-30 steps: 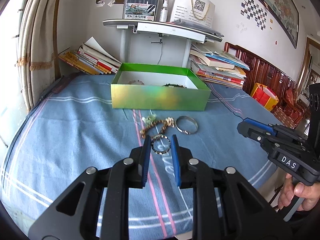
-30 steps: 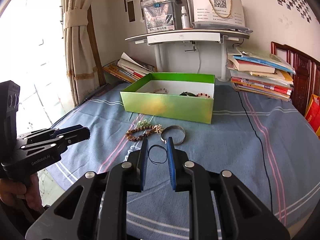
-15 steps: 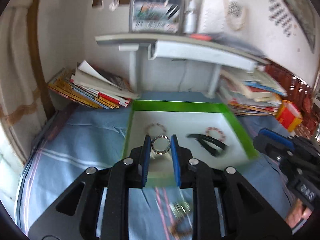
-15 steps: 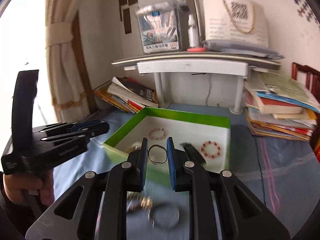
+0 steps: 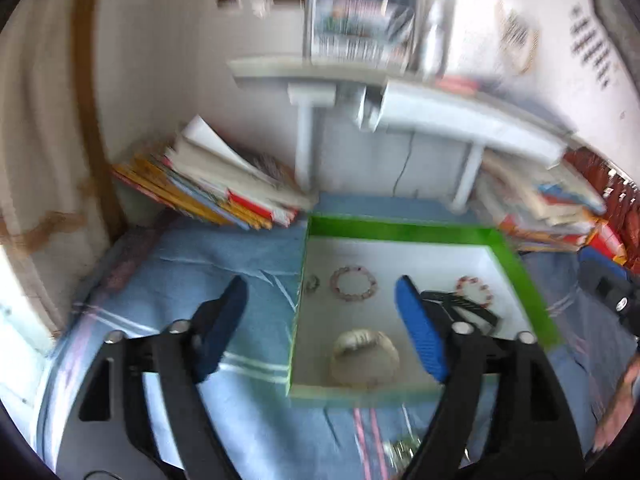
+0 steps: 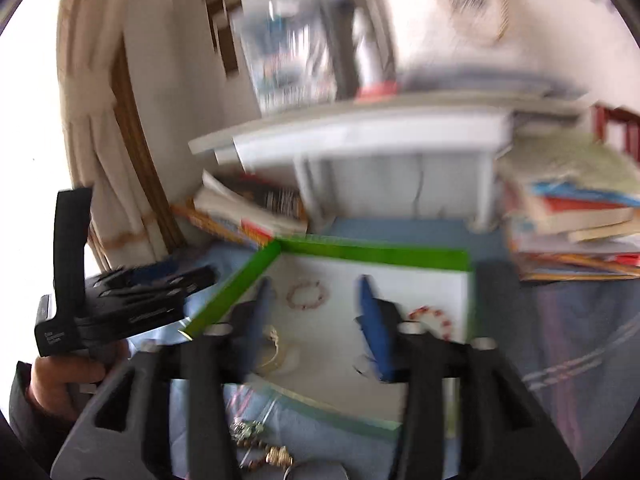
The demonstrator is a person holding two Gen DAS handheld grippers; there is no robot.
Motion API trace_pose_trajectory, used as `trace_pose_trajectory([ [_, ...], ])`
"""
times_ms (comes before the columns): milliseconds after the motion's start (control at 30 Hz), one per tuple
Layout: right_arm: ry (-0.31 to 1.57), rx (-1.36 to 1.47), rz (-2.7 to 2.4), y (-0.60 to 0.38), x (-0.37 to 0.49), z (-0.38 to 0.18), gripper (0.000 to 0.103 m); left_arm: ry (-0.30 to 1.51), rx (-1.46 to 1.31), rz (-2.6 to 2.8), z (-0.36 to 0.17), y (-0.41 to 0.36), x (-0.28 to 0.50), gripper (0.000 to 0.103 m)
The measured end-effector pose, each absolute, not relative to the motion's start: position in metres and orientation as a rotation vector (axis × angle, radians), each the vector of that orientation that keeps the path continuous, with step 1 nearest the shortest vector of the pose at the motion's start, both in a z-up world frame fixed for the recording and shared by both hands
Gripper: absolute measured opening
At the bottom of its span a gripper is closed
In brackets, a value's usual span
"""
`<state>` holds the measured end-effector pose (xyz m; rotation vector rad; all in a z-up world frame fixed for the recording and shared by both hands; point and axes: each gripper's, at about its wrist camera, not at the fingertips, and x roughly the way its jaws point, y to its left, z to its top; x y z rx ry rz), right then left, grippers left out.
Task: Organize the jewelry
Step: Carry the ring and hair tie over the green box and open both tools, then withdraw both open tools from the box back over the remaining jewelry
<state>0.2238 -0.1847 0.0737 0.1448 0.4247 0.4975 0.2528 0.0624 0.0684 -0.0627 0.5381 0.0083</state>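
The green box [image 5: 520,276] with a white floor sits on the blue cloth. Inside lie a pink bead bracelet [image 5: 354,283], a red and white bracelet [image 5: 474,290], a small ring [image 5: 311,282], a pale bangle [image 5: 365,354] and a dark piece. My left gripper [image 5: 322,322] is open and empty above the box's left wall. My right gripper [image 6: 314,322] is open over the box [image 6: 372,254]. A thin dark loop [image 6: 362,368] lies under its right finger. Loose bead jewelry [image 6: 260,440] lies on the cloth in front of the box.
Stacks of books [image 5: 224,192] lie left and right [image 6: 572,216] behind the box. A white shelf stand [image 5: 400,112] rises at the back. A curtain [image 6: 104,128] hangs at the left. The left gripper's body and hand [image 6: 100,304] show in the right wrist view.
Both grippers have opened over the box. The beaded ring has left the left gripper and the thin dark loop has left the right gripper. Both views are blurred by motion.
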Motion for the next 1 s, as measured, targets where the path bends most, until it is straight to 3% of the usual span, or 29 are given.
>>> trace_pose_trajectory([
  [67, 0.385, 0.135, 0.477, -0.202, 0.188, 0.082, 0.063, 0.455, -0.085, 0.008, 0.080, 0.066, 0.205, 0.095],
  [133, 0.374, 0.130, 0.464, -0.213, 0.154, 0.083, 0.066, 0.416, -0.109, -0.008, 0.082, 0.066, 0.161, 0.098],
  [233, 0.371, 0.132, 0.420, -0.226, 0.106, 0.073, 0.077, 0.426, -0.106, -0.031, 0.068, 0.057, 0.106, 0.099],
  [400, 0.419, 0.102, 0.405, -0.218, 0.054, 0.041, 0.077, 0.508, -0.055, -0.005, 0.029, 0.032, 0.050, 0.099],
  [633, 0.507, 0.090, 0.399, -0.213, 0.020, 0.003, 0.077, 0.614, -0.058, -0.051, -0.011, 0.012, 0.024, 0.099],
  [1000, 0.508, 0.126, 0.382, -0.226, 0.008, 0.000, 0.077, 0.638, -0.054, -0.047, -0.013, 0.008, 0.021, 0.099],
])
